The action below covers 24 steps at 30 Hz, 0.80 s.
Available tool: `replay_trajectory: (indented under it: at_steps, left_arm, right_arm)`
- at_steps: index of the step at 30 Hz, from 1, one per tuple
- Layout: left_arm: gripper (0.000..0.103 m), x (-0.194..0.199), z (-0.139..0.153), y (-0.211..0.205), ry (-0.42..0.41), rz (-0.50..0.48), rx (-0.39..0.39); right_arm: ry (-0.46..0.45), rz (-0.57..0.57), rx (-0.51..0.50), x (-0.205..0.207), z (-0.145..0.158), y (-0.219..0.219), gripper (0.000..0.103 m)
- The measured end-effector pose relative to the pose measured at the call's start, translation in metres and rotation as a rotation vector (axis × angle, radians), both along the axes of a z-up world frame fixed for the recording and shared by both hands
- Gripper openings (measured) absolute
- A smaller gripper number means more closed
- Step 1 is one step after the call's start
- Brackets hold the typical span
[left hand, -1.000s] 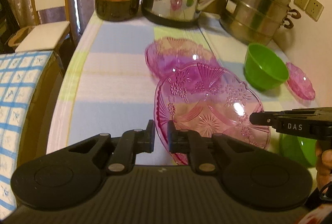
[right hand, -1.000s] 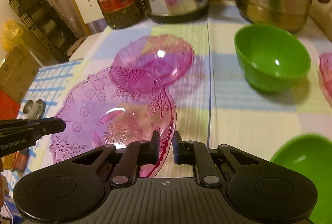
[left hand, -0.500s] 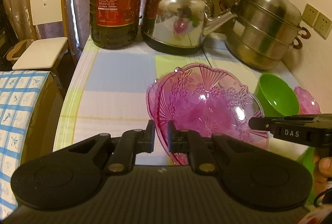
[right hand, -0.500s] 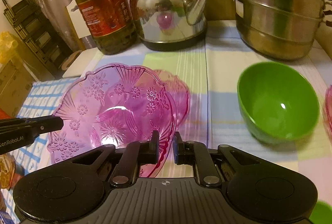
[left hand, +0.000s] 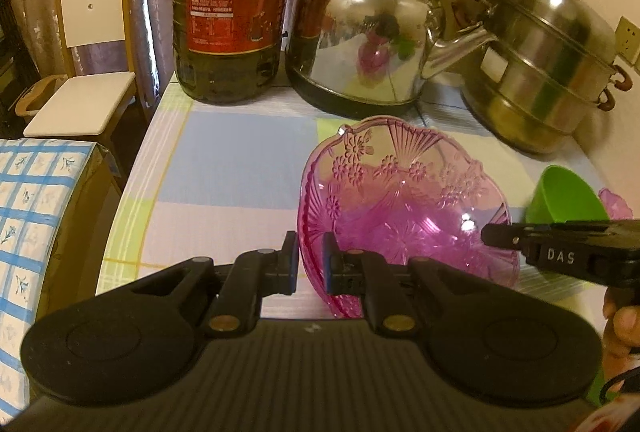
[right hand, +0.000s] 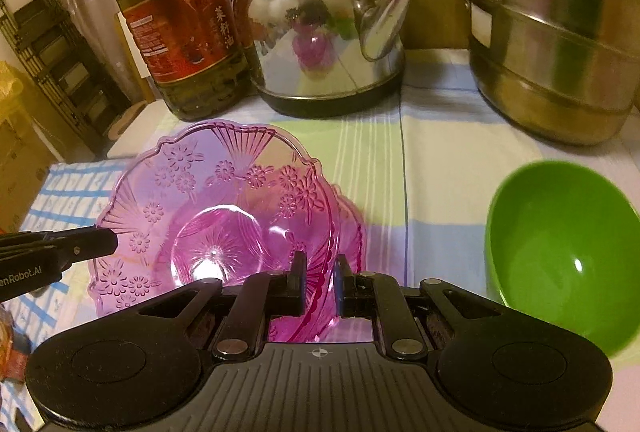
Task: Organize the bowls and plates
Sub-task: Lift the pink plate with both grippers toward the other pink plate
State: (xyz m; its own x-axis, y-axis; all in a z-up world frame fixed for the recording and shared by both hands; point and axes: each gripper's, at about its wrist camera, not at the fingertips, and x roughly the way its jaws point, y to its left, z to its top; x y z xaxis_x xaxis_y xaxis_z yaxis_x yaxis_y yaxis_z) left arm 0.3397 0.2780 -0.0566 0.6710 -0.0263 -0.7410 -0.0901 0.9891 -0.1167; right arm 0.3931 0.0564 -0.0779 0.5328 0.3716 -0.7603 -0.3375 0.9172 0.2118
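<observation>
Both the left gripper (left hand: 309,258) and right gripper (right hand: 319,282) are pinching opposite rims of the pink plate (right hand: 224,216), which is facing up. It is now sitting over the second pink plate (right hand: 352,228), which lay farther ahead a second ago.

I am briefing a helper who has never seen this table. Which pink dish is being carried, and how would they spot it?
Start at the steel kettle at the table's back. Before it, both grippers, left gripper and right gripper, pinch opposite rims of the upper pink dish. Unlike the pink dish beneath, it is tilted, showing a fan and flowers.
</observation>
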Motion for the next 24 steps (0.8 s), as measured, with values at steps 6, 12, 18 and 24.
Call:
replay_trajectory:
  at_steps: [6, 12, 18, 24]
  left_arm:
    - [0.011, 0.012, -0.016, -0.003, 0.021, -0.004, 0.022]
    - [0.011, 0.022, -0.025, -0.006, 0.030, -0.001, 0.029]
    - [0.011, 0.028, -0.033, -0.012, 0.047, -0.003, 0.044]
    - [0.012, 0.031, -0.037, -0.012, 0.054, -0.003, 0.049]
  right_arm:
    - [0.015, 0.000, -0.020, 0.013, -0.015, 0.002, 0.013]
    - [0.015, -0.002, -0.032, 0.021, -0.024, 0.002, 0.013]
    - [0.020, -0.005, -0.041, 0.026, -0.031, 0.001, 0.013]
    - [0.016, -0.004, -0.034, 0.028, -0.034, -0.001, 0.013]
